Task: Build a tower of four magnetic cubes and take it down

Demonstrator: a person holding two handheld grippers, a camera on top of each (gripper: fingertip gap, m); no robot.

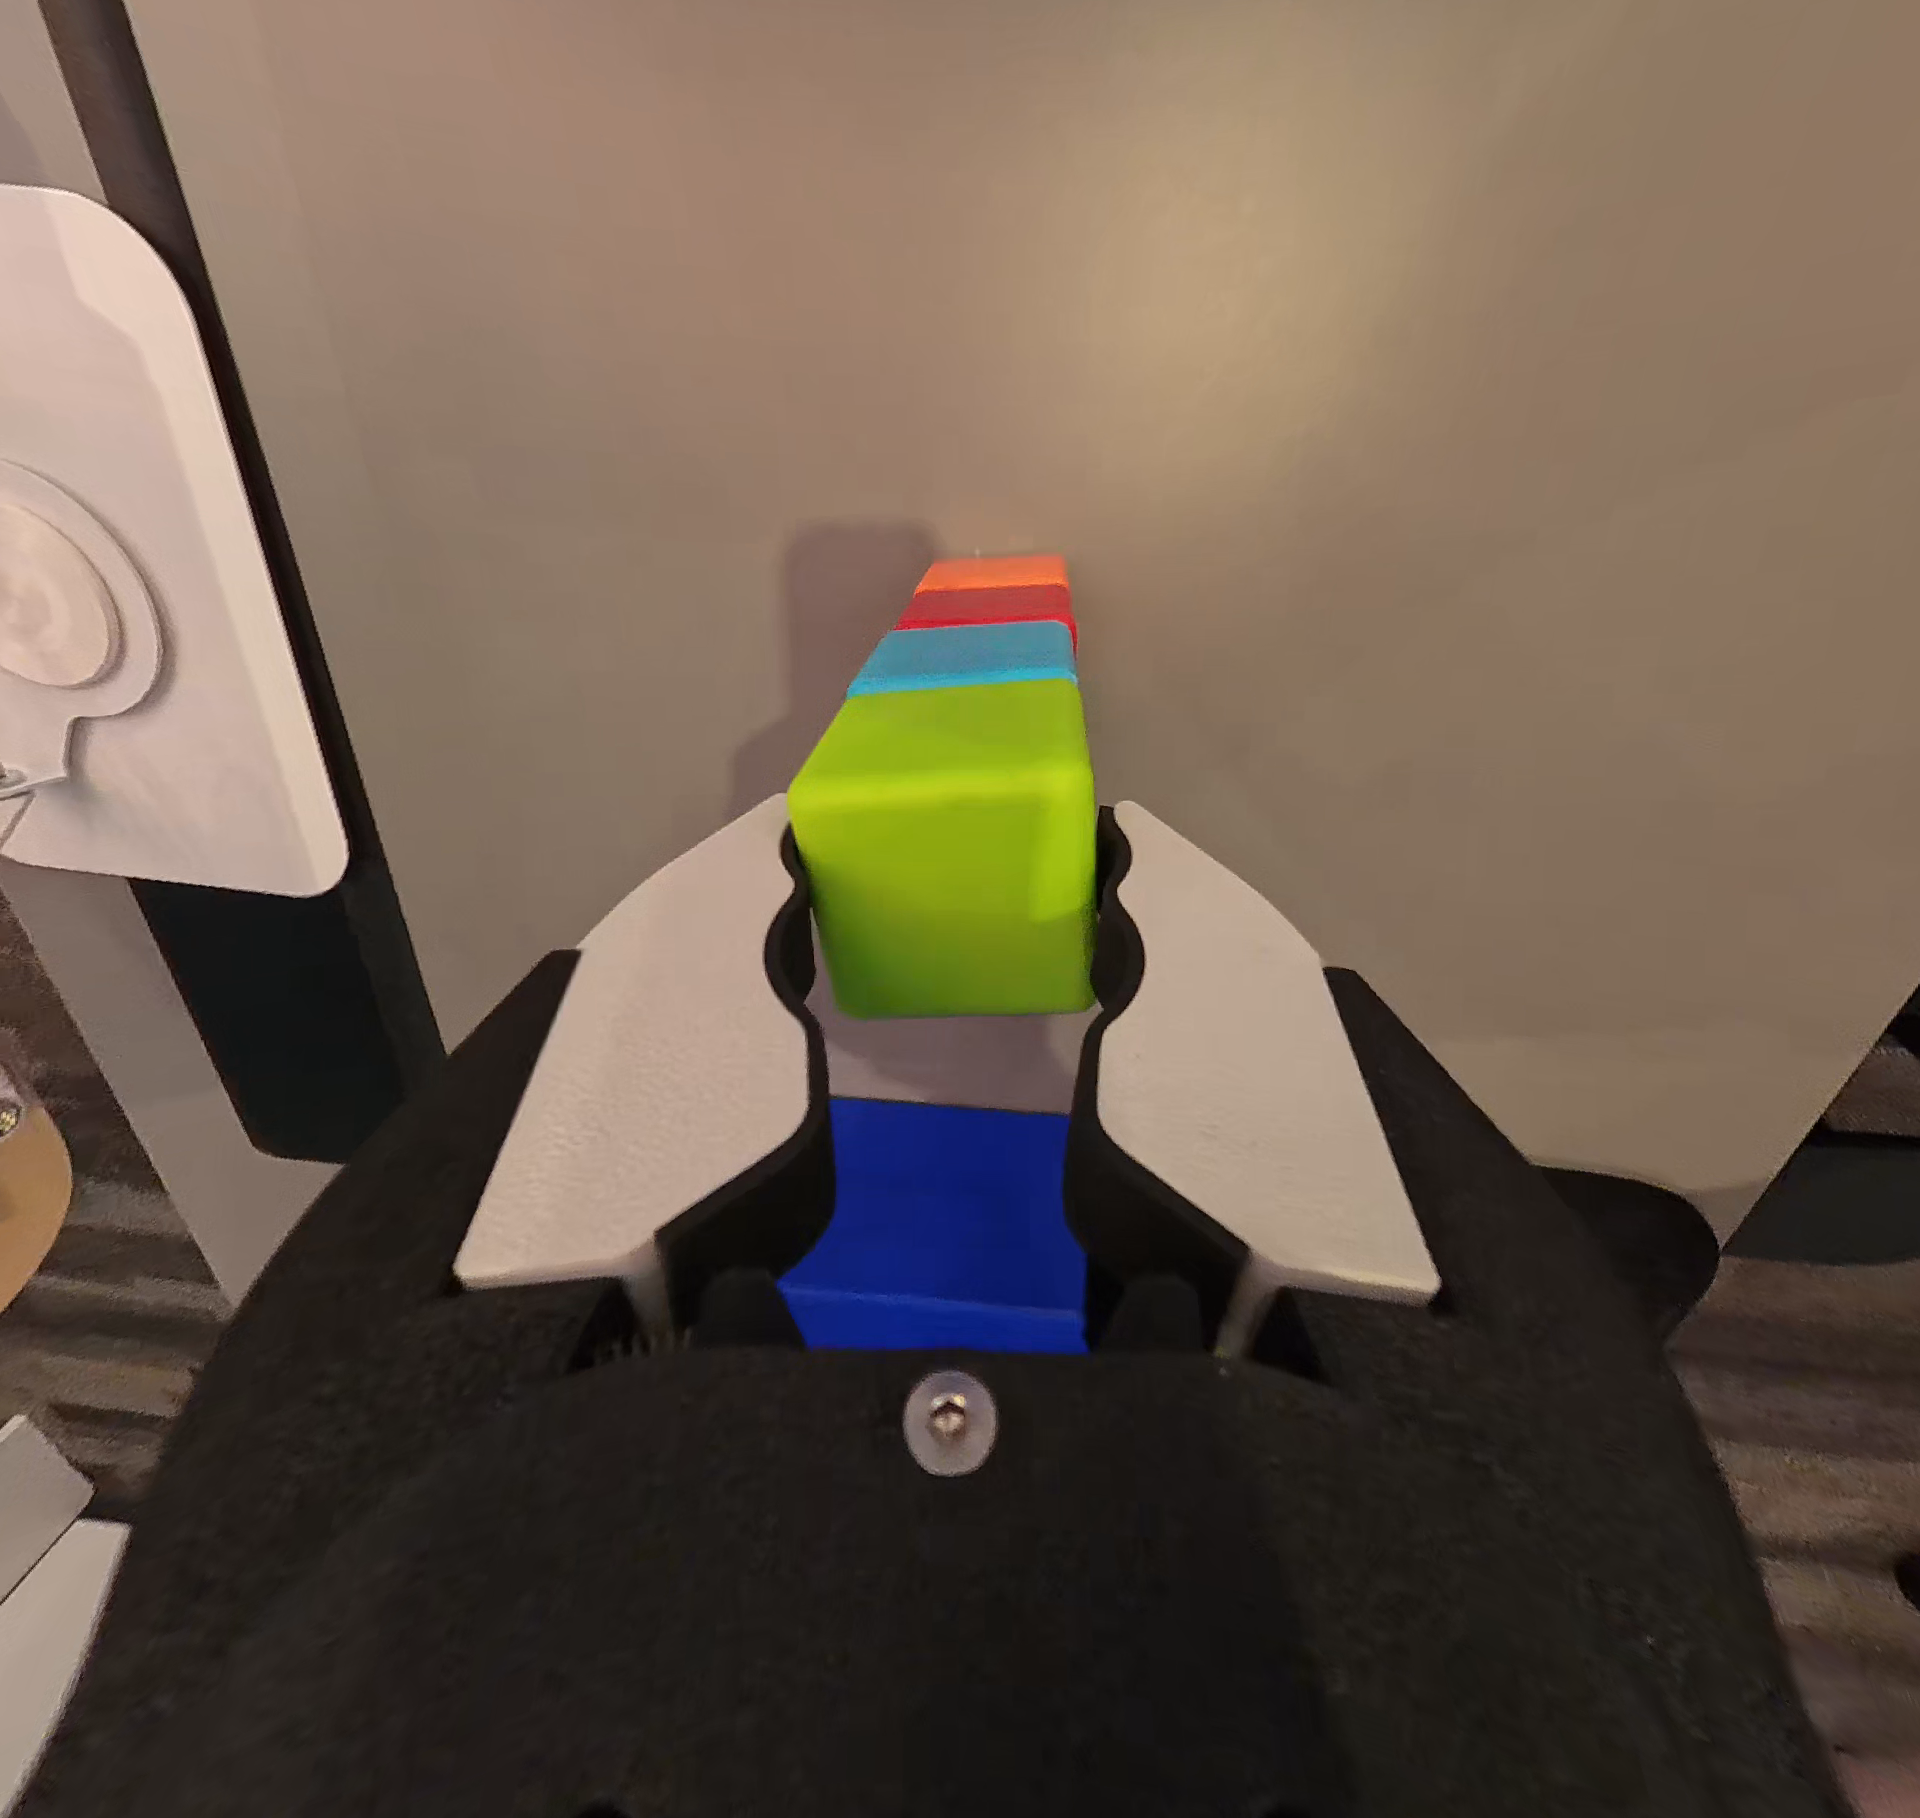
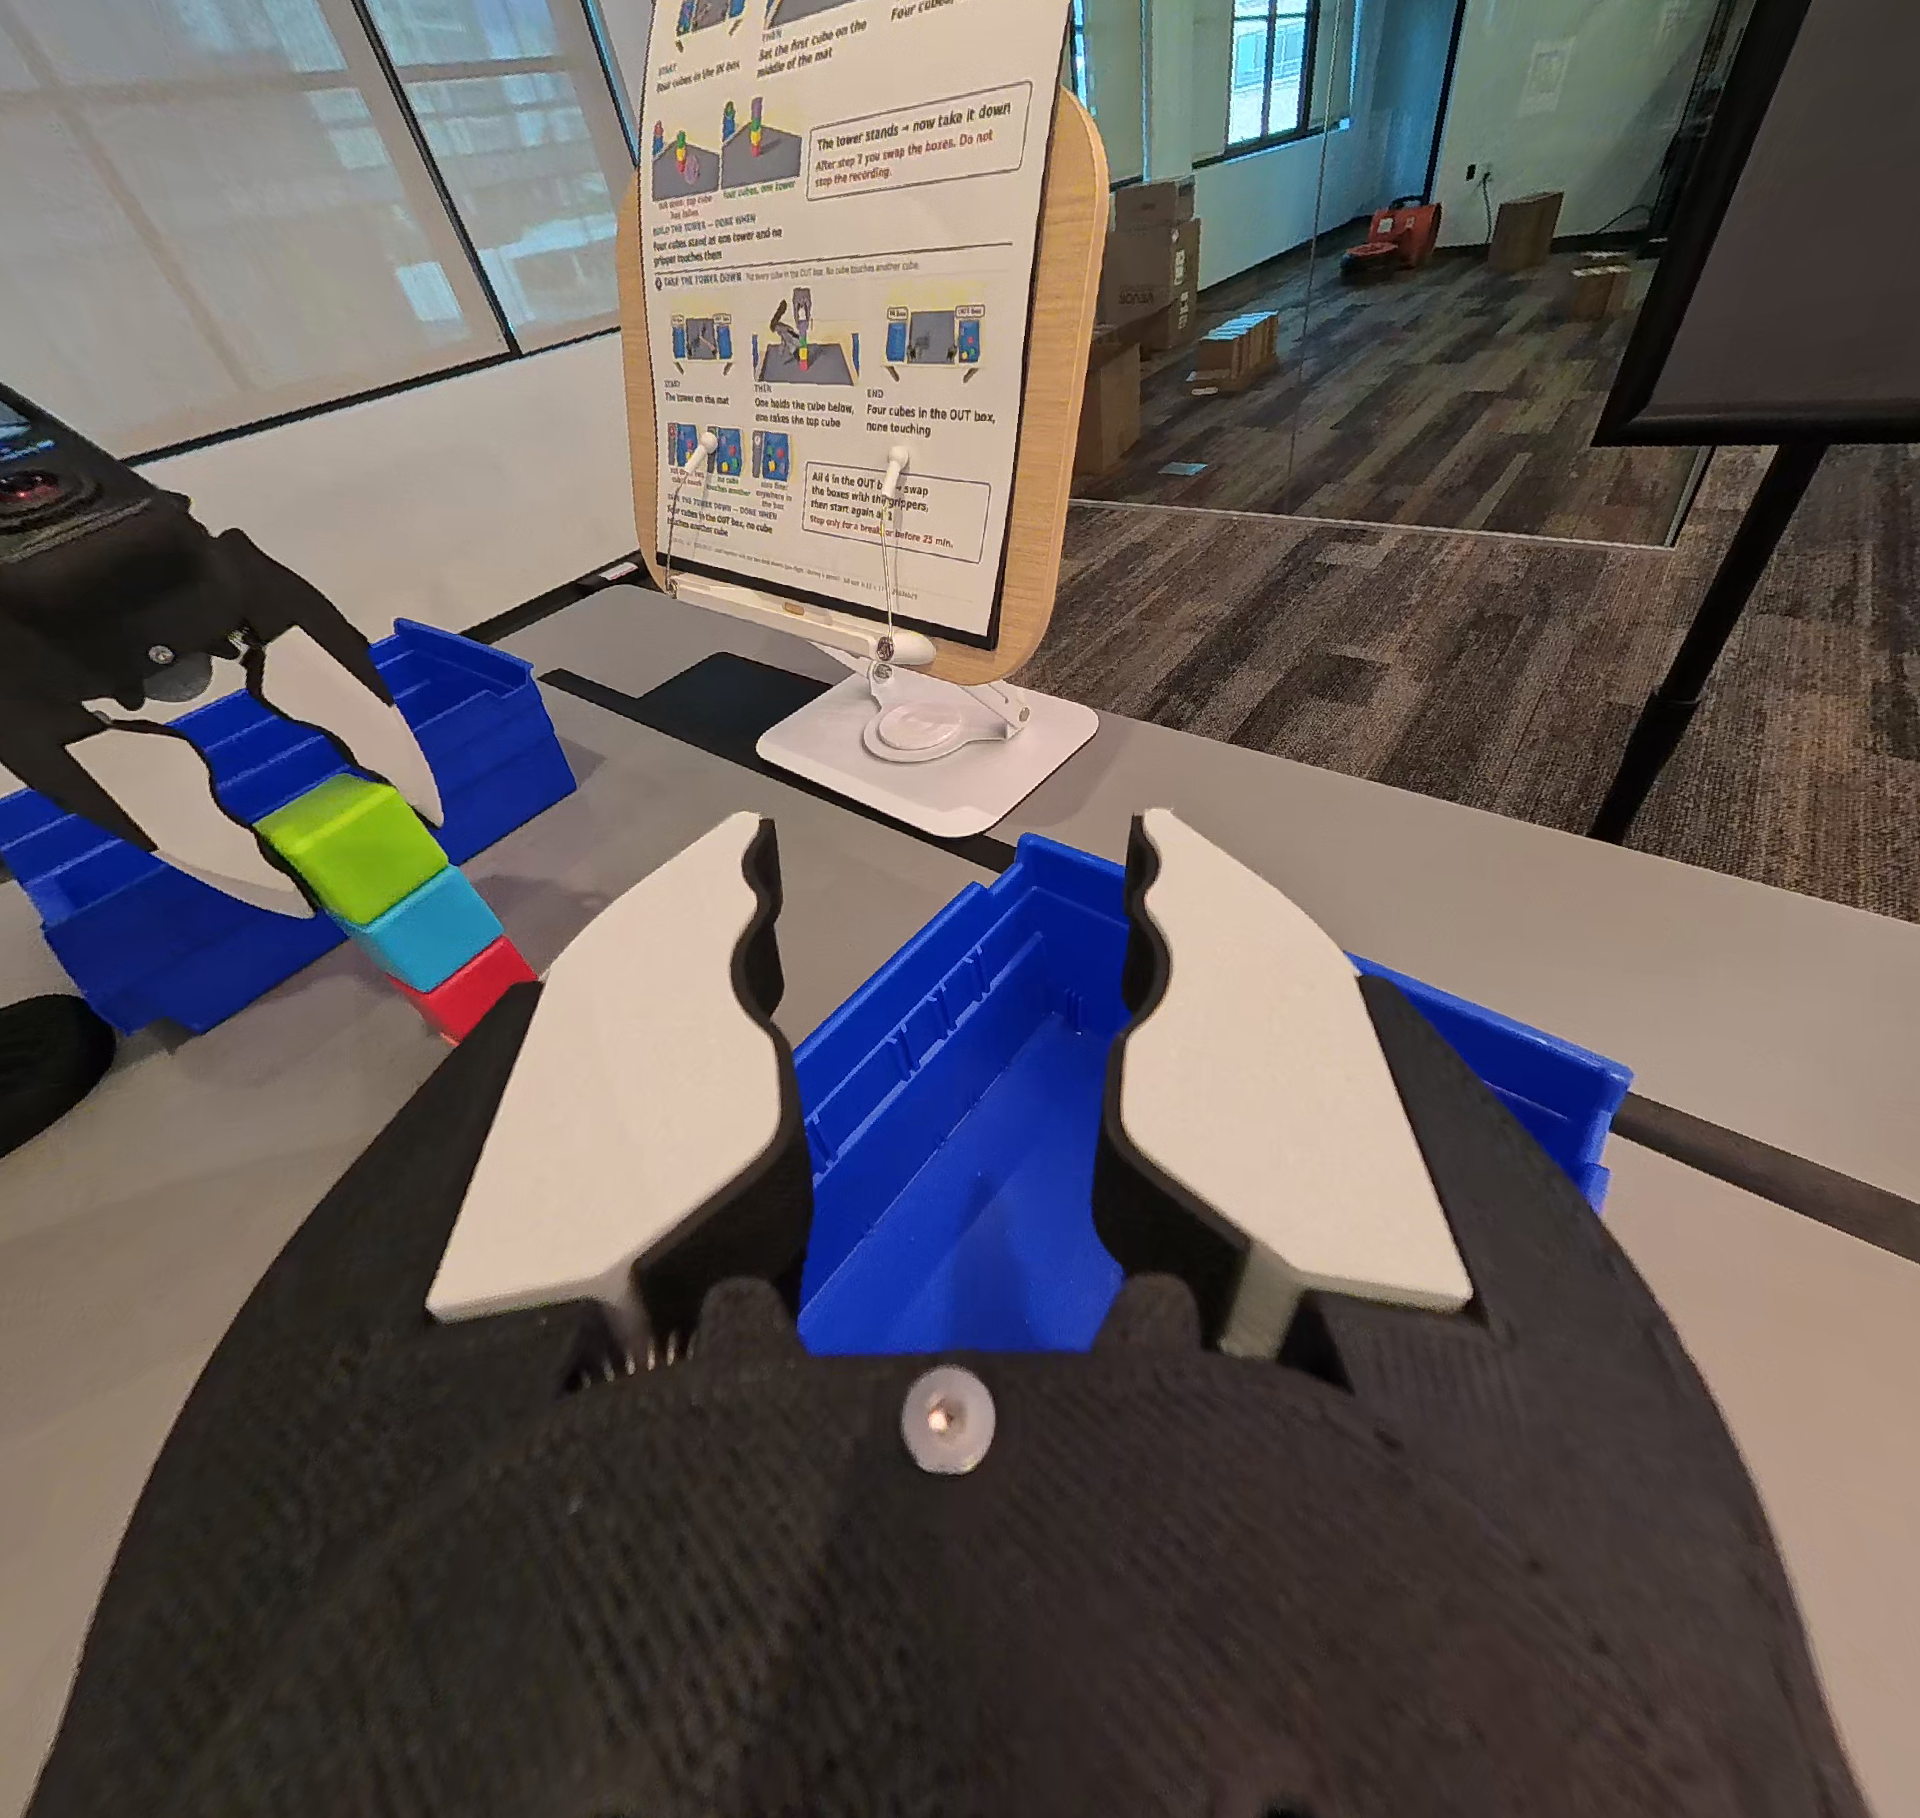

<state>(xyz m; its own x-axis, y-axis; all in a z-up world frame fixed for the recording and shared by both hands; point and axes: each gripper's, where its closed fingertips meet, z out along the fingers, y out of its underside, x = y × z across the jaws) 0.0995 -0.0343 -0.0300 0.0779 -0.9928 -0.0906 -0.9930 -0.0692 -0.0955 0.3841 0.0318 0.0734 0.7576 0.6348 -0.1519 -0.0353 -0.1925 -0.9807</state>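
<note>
Gripping the green cube [image 1: 940,859] atop the tower, left gripper [image 1: 945,895] hides lower cubes; right gripper [image 2: 951,947] fingers gape.

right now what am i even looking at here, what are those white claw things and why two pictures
Those white claws are two hand-held grippers, each carrying its own camera that looks along its fingers. No robot arm: a person holds one in each hand.

The left wrist view looks down on a tower of four cubes. The left gripper is shut on the green cube at the top; below it come the light blue cube, the red cube and the orange cube.

The right wrist view shows the right gripper, open and empty, over a blue bin. A second blue bin lies behind the tower. All rest on a grey table, with an instruction sheet on a stand.
</note>
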